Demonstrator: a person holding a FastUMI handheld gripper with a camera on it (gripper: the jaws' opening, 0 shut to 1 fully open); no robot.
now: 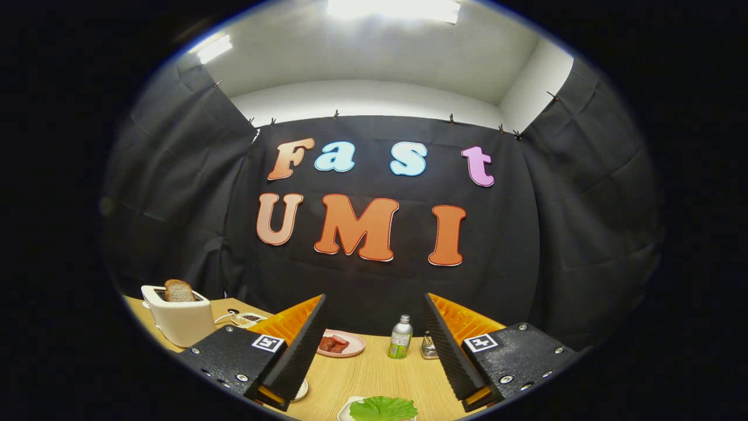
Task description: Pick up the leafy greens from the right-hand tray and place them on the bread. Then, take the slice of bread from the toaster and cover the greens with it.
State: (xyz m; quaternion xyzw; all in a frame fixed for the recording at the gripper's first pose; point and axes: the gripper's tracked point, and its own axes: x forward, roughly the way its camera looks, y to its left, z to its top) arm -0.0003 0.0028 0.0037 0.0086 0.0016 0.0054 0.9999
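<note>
Green leafy greens (383,407) lie on a white tray (346,410), low between the spread, empty fingers of the gripper (374,351). Beyond the tray, far left, a bread slice (178,290) stands in the toaster (178,318).

- Green leafy greens (383,407) are lying on a white tray (345,411).
- A cream toaster (178,318) is holding brown bread (178,290).
- The worktop (374,368) is showing pale wood grain (fine lines).

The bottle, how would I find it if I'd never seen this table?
Start at the wooden table in front of the black cloth wall. Look between the open fingers of the hand-held gripper, beyond them, toward the table's far edge. The bottle stands upright right of the pink plate: silvery, with a green label, the tallest thing there.
</note>
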